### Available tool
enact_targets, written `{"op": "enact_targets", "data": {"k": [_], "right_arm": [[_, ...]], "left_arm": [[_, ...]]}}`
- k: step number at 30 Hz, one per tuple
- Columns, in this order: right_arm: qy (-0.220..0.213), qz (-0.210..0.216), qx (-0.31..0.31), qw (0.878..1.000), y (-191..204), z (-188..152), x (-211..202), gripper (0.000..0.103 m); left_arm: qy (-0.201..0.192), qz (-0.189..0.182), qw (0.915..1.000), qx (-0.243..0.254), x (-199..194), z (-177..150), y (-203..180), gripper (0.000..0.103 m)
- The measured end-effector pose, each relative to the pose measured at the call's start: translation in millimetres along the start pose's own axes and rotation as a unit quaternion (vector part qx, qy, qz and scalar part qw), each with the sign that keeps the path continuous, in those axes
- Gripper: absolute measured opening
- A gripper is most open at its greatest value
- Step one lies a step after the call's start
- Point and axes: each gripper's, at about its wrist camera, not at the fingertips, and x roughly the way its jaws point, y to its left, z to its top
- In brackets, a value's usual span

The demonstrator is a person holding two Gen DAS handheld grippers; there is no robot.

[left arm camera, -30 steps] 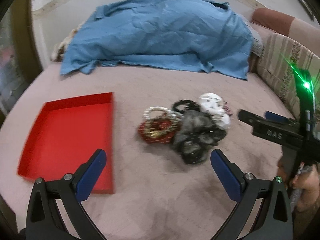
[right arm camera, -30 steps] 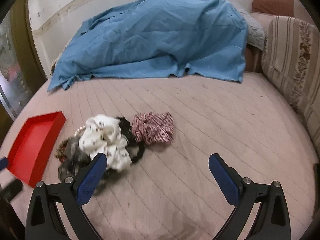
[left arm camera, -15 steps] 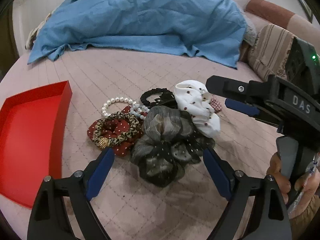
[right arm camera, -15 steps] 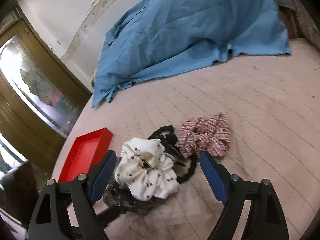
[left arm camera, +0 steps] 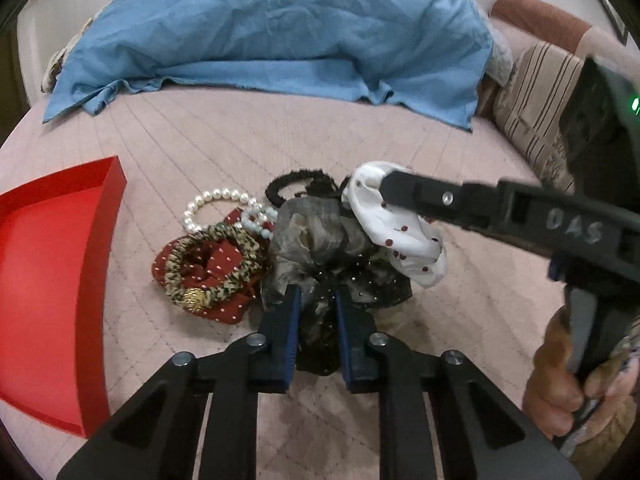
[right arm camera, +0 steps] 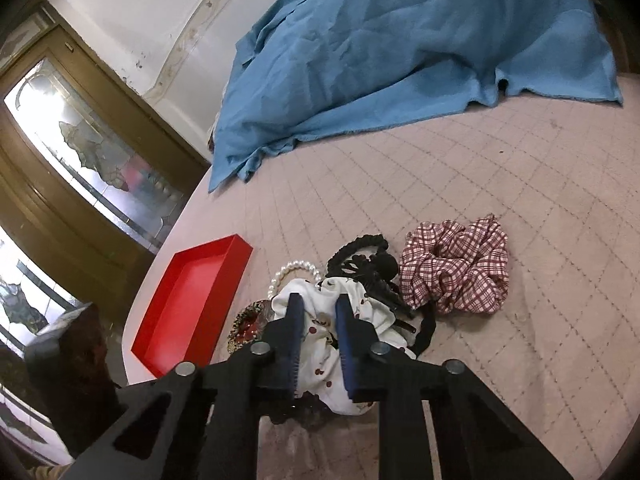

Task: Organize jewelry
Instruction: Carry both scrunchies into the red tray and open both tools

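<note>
A pile of hair ties and bracelets lies on the pink quilted bed. My left gripper (left arm camera: 316, 294) is shut on the grey-black sheer scrunchie (left arm camera: 316, 240). My right gripper (right arm camera: 318, 304) is shut on the white cherry-print scrunchie (right arm camera: 320, 344), also seen in the left wrist view (left arm camera: 404, 232). Beside them lie a red dotted scrunchie (left arm camera: 216, 264) under a leopard band (left arm camera: 236, 240), a pearl bracelet (left arm camera: 212, 204), a black hair tie (left arm camera: 300, 184) and a red plaid scrunchie (right arm camera: 456, 268). An open red tray (left arm camera: 100, 248) sits to the left.
A blue cloth (left arm camera: 280, 28) covers a heap at the back of the bed. Striped cushions (left arm camera: 544, 96) stand at the right. A wooden glass-panelled door (right arm camera: 80, 152) is off the bed's left edge.
Both grippers moved down onto the pile and closed: the left on the grey-black scrunchie, the right on the white cherry-print scrunchie.
</note>
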Motion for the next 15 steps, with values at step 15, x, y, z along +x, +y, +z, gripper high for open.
{"op": "enact_targets", "data": {"k": [15], "right_arm": [[-0.039, -0.014, -0.001, 0.999, 28.9, -15.2, -38.1, 0.011]], "left_arm": [[-0.076, -0.012, 0.9954, -0.058, -90.5, -3.4, 59.7, 0.012]]}}
